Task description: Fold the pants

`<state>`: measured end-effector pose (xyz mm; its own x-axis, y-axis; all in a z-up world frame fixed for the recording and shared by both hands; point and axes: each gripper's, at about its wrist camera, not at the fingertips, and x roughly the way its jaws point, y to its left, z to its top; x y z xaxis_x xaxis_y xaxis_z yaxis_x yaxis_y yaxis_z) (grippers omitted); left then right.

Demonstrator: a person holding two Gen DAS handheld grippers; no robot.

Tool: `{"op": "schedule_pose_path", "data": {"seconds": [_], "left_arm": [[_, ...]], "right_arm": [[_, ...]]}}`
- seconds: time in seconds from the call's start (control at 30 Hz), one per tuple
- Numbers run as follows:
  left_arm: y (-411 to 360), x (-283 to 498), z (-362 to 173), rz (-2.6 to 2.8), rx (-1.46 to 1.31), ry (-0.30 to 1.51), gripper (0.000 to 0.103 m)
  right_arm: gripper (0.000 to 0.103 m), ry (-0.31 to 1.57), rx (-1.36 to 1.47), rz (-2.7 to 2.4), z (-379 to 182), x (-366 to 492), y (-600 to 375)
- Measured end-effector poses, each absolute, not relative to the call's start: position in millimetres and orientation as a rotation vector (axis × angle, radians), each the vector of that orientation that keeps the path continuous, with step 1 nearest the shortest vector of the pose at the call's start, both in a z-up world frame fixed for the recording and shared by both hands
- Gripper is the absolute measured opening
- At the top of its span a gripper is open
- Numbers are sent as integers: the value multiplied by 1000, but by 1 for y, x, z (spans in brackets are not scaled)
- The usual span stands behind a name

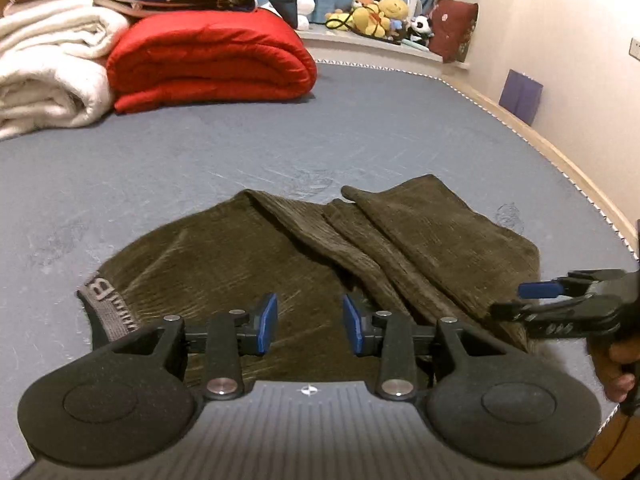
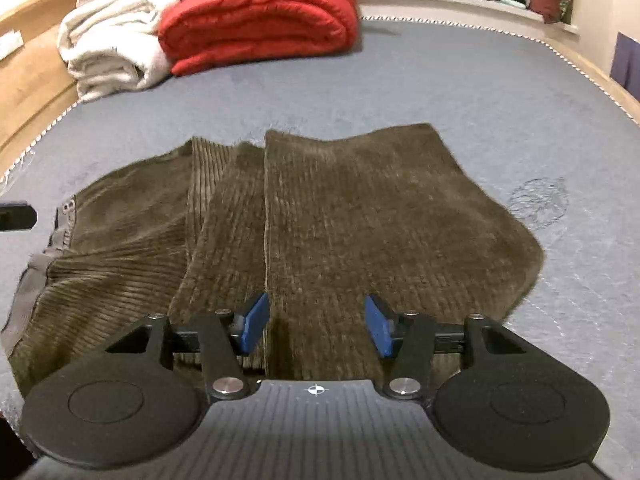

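Left gripper (image 1: 310, 322), seen from its own wrist camera, has its blue pads spread apart with nothing between them, poised just above the near part of the brown corduroy pants (image 1: 256, 248). These pants lie folded on the grey bed surface (image 1: 360, 128), the grey waistband (image 1: 106, 308) with its letter B at the near left and the legs doubled over toward the right in overlapping layers. At the right edge the right gripper (image 1: 536, 292) shows side-on, a hand (image 1: 614, 364) around its handle; from this angle I cannot tell how wide it stands. Farther back sit a red quilt (image 1: 212, 56), a cream blanket (image 1: 52, 64) and stuffed toys (image 1: 380, 14) on the ledge. From the right wrist camera, the right gripper (image 2: 316, 326) is plainly parted too, empty, its pads straddling a strip of the folded leg layer close to the lengthwise edge of the pants (image 2: 360, 208). Here the waistband (image 2: 36, 276) lies at the far left, and the red quilt (image 2: 260, 16) and cream blanket (image 2: 108, 40) rest well apart at the far end of the bed surface (image 2: 480, 88).
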<state>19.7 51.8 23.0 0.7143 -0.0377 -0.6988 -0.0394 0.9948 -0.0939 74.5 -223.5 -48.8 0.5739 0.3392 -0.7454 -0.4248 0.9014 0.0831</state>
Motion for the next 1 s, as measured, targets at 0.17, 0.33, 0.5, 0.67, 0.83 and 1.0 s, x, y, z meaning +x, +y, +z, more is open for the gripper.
{"op": "schedule_pose_path", "data": {"seconds": [0.17,0.33,0.5,0.67,0.83,1.0], "left_arm": [[64,28,2,-6,-132,840,47],[75,27,-4,-10,-135,861,51],[83,26,-2,-12,-157,859,53],[84,26,1,-4,-172,860,55],[82,26,1,-8,-176,863,55],[79,24,1,-8,-179,861,56]], "right_arm": [[75,849,-231,451,-66,82,-192],[75,849,-333,419,-83,91,-176],[68,827,-373,365,-87,98,-168],[34,825,-354,350,-86,101,-172],[11,775,-323,345,-70,95,-179],[9,703,-301,321,-50,84,-203]]}}
